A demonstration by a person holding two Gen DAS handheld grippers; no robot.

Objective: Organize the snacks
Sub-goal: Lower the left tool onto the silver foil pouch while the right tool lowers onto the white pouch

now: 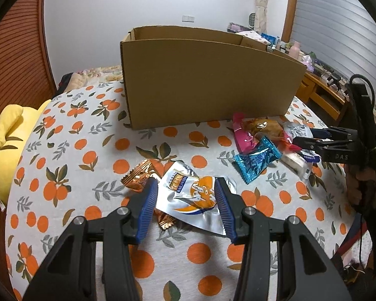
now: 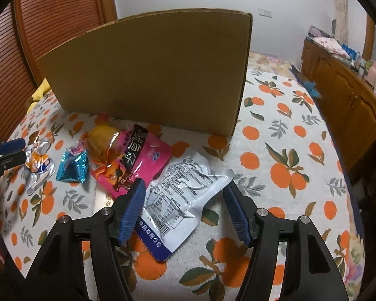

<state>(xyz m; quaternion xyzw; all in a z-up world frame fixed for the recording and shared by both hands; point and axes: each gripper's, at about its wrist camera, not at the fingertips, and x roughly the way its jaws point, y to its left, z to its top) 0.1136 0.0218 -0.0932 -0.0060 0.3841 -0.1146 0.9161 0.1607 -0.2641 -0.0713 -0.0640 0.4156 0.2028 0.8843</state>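
Your open left fingers straddle the silver packet, your open right fingers the white pouch, the box beyond both.

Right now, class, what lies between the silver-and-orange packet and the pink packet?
One blue foil packet lies between the silver-and-orange packet and the pink packet. The right wrist view shows it best; the left wrist view agrees.
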